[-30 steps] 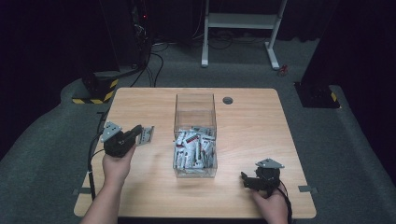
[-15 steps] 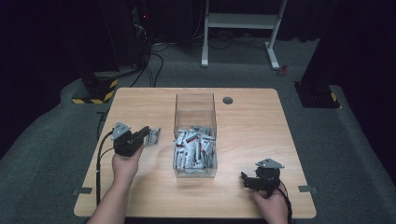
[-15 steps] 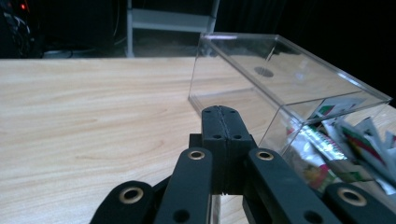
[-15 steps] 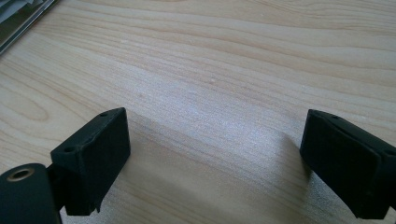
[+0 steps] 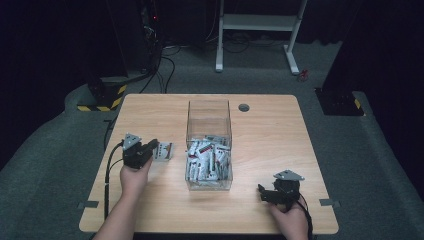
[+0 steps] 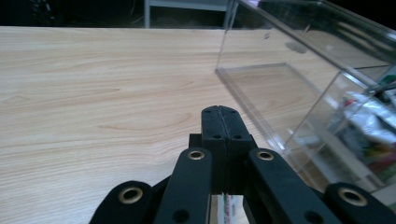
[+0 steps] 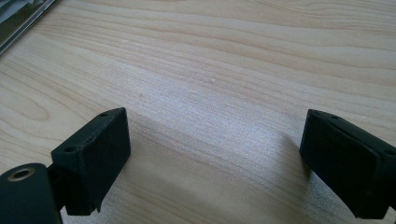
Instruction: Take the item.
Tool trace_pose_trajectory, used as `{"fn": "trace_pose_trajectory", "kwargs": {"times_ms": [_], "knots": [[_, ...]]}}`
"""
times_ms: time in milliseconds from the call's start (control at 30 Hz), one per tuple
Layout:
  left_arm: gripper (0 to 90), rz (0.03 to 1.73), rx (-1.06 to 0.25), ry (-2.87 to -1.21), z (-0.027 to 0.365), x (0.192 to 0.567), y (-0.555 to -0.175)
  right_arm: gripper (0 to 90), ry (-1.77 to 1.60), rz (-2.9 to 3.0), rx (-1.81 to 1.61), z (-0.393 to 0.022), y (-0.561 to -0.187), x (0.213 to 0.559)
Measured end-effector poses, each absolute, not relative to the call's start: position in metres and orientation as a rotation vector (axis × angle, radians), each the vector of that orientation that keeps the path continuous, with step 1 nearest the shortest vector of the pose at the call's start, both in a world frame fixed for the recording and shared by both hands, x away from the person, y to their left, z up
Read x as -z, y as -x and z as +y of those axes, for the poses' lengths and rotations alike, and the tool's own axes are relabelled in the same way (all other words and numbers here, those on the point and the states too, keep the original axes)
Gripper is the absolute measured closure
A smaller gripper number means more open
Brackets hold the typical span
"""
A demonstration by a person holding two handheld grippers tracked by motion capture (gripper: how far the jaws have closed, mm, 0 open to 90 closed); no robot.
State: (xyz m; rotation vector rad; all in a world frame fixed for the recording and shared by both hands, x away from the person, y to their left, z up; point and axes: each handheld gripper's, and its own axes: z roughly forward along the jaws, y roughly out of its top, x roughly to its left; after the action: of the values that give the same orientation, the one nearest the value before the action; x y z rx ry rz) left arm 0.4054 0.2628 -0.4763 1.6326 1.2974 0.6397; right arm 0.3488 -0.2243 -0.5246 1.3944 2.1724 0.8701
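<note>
Tabletop packet (image 5: 164, 151) beside left hand-held gripper (image 5: 150, 148)

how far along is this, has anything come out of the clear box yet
One packet is outside the clear box, at the tip of the left gripper, whose fingers are closed. The right gripper rests open and empty on the table. Many packets remain in the box.

The bench (image 5: 260, 130) is evenly lit from above while the room around it sinks into near black. In the gripper views the near jaws are soft and blurred. Pale glare streaks the clear box (image 6: 299, 70); soft shadows fall beneath the right jaws.
</note>
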Motion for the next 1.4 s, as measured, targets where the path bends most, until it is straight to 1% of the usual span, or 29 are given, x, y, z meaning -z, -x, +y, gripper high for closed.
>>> {"fn": "trace_pose_trajectory", "kwargs": {"times_ms": [133,333,400,433,500,533,700,800,867,1000,1167,1300,1400], "knots": [[88.7,1.329,-0.64,-1.634,0.268,0.48,-0.409,8.3,-1.395,2.172,-0.87,-0.224,-0.349,0.525],[88.0,1.334,-0.636,-1.637,0.269,0.482,-0.411,8.4,-1.395,2.172,-0.87,-0.224,-0.349,0.525],[86.1,1.33,-0.633,-1.641,0.269,0.482,-0.412,8.5,-1.398,2.171,-0.869,-0.224,-0.349,0.525],[82.2,1.325,-0.62,-1.641,0.269,0.482,-0.412,8.5,-1.398,2.17,-0.869,-0.224,-0.349,0.525],[69.7,1.322,-0.59,-1.634,0.269,0.481,-0.413,8.6,-1.399,2.17,-0.869,-0.224,-0.348,0.525],[65.2,1.32,-0.588,-1.631,0.269,0.48,-0.412,8.6,-1.399,2.17,-0.869,-0.224,-0.348,0.525],[53.0,1.306,-0.584,-1.609,0.27,0.473,-0.41,8.6,-1.399,2.17,-0.869,-0.224,-0.348,0.525],[49.9,1.293,-0.573,-1.622,0.269,0.471,-0.41,8.6,-1.399,2.17,-0.869,-0.224,-0.348,0.525],[48.4,1.281,-0.594,-1.631,0.268,0.469,-0.408,8.6,-1.399,2.17,-0.869,-0.224,-0.348,0.525],[45.0,1.268,-0.594,-1.639,0.267,0.468,-0.405,8.6,-1.399,2.17,-0.869,-0.224,-0.348,0.525],[38.6,1.263,-0.615,-1.657,0.265,0.465,-0.401,8.6,-1.4,2.17,-0.869,-0.224,-0.348,0.525],[32.6,1.265,-0.605,-1.67,0.265,0.463,-0.397,8.6,-1.399,2.169,-0.869,-0.224,-0.348,0.525],[31.8,1.25,-0.603,-1.674,0.265,0.461,-0.392,8.6,-1.4,2.169,-0.869,-0.224,-0.348,0.525]]}}
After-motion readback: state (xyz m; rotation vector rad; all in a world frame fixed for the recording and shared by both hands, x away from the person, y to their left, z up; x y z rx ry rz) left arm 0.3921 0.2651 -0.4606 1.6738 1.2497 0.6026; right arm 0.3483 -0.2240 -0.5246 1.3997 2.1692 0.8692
